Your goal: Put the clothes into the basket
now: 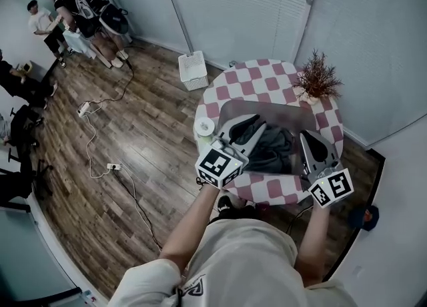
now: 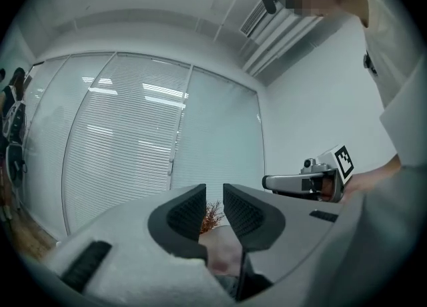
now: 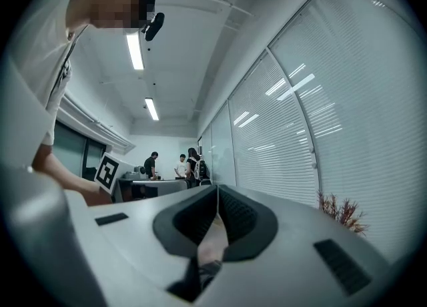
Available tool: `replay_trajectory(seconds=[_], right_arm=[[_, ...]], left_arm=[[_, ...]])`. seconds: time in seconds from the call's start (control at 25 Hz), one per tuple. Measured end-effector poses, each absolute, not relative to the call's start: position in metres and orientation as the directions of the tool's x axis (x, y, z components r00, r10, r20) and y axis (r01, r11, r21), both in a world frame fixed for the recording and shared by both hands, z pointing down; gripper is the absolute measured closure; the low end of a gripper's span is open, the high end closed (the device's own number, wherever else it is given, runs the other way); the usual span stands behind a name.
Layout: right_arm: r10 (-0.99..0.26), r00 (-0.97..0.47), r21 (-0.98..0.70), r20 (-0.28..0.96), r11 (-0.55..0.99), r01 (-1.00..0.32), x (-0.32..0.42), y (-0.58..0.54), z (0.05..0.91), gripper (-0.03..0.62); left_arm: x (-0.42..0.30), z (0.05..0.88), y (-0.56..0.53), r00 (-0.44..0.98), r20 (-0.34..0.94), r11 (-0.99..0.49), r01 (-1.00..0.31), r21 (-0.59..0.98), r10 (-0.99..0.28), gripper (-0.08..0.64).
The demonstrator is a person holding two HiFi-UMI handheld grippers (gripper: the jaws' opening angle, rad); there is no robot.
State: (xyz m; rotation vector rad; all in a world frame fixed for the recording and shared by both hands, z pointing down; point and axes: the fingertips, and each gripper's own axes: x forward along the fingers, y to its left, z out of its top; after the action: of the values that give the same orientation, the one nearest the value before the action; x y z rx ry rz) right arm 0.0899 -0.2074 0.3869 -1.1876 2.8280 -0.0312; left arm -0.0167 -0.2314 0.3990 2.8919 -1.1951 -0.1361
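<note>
On the round checkered table (image 1: 267, 75) stands a grey see-through basket (image 1: 267, 104) with dark clothes (image 1: 272, 147) bunched inside it. My left gripper (image 1: 257, 129) reaches over the basket's left side, above the clothes. Its jaws (image 2: 213, 200) stand a narrow slit apart, and only the far plant shows between the pads. My right gripper (image 1: 308, 137) is at the basket's right edge. In its own view the right gripper (image 3: 217, 195) is shut tip to tip, with a bit of dark cloth and pink table below the pads. Whether it pinches anything is hidden.
A dried reddish plant (image 1: 317, 77) stands at the table's far right and a white roll (image 1: 203, 127) at its left edge. A white crate (image 1: 193, 70) and cables (image 1: 100, 109) lie on the wood floor. Several people stand at the far left (image 1: 80, 12).
</note>
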Motion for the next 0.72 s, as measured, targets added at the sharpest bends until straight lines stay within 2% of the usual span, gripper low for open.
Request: replay_trajectory(seconds=[0.2,0.72], right_arm=[[-0.738,-0.674,-0.054,-0.041,0.675,-0.736,0.085,-0.204,0.395,0.569],[-0.801,-0.596,-0.034,0.047,0.595,-0.803,0.086,-0.21,0.417,0.569]], left_arm=[[-0.02,0.411,-0.226,0.686,-0.008,-0.682,-0.725,-0.094,-0.728,0.541],[-0.015,0.42,-0.225,0.73,0.027,-0.728,-0.678,-0.099,-0.683,0.546]])
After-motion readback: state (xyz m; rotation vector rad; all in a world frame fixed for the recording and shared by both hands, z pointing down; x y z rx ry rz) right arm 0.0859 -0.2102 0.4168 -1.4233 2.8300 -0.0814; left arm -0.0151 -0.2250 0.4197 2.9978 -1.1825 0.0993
